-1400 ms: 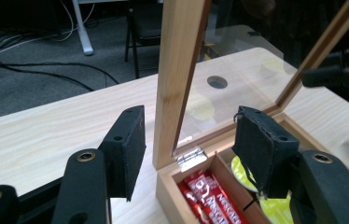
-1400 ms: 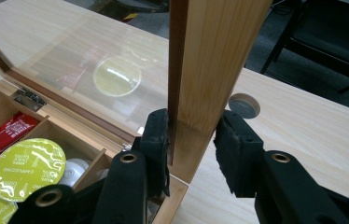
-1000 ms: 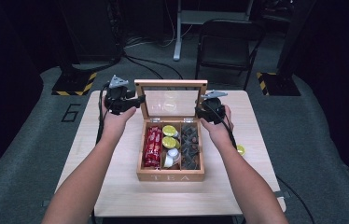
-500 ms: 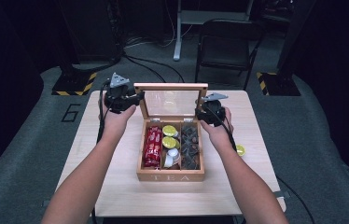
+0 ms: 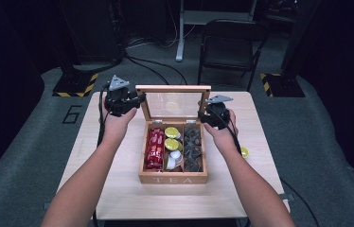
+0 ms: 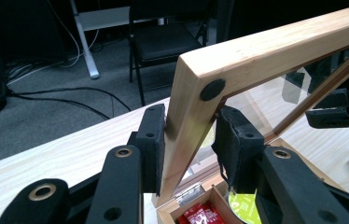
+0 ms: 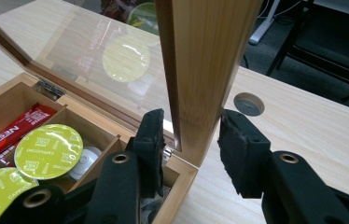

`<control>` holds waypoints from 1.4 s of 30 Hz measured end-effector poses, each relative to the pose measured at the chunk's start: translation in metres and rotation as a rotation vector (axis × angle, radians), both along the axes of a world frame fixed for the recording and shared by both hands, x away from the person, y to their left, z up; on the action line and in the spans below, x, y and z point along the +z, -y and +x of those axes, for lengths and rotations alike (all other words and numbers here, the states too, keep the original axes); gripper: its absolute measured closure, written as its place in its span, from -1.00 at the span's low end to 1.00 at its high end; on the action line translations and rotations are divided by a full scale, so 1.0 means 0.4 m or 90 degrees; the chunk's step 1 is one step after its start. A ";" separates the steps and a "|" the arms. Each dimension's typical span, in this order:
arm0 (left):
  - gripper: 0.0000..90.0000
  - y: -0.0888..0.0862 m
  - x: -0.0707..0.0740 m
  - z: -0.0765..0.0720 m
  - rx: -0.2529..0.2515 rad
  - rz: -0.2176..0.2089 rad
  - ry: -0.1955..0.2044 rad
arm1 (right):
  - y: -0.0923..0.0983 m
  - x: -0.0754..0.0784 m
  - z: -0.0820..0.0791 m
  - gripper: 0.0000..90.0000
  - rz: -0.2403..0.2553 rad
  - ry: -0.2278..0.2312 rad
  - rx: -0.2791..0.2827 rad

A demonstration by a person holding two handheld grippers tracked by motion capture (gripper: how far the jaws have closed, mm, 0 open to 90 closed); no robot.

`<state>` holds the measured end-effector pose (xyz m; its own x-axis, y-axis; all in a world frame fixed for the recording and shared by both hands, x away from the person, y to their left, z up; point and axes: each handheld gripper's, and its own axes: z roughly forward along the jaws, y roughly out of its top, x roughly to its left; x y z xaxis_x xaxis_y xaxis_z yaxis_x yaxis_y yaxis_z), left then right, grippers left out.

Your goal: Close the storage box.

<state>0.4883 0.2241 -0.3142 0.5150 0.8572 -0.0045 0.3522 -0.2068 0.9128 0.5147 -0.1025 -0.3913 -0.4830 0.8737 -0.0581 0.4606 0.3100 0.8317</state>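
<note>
Left gripper view: the left gripper (image 6: 189, 140) clamps the glass-paned wooden lid (image 6: 256, 60), propping it upright, while the right gripper (image 7: 186, 140) has just been loosening, its pads straddling the lid's other side.

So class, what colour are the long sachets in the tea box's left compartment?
Red with white lettering, clearest in the high view: sachets.

On the pale wooden desk (image 5: 118, 189), the box (image 5: 172, 178) is light honey-coloured wood with "TEA" lettered on its front wall. Its lid (image 5: 173, 88) has the same light wood frame, with a black round pad at one corner. Inside lie red sachets (image 5: 155, 149) with white lettering, lime-green capsules (image 5: 171, 133) printed in darker green, a white capsule (image 5: 175, 155), and dark brown pieces (image 5: 193, 146). Near the desk's right edge sits a yellow-green capsule (image 5: 244, 152). Both grippers (image 5: 123, 100) (image 5: 214, 113) are black with brass-coloured rivets and grey three-cornered plates.
</note>
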 end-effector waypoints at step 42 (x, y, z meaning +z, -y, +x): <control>0.28 -0.027 -0.108 -0.184 -0.077 0.014 0.004 | 0.060 0.039 -0.270 0.05 0.035 0.087 0.118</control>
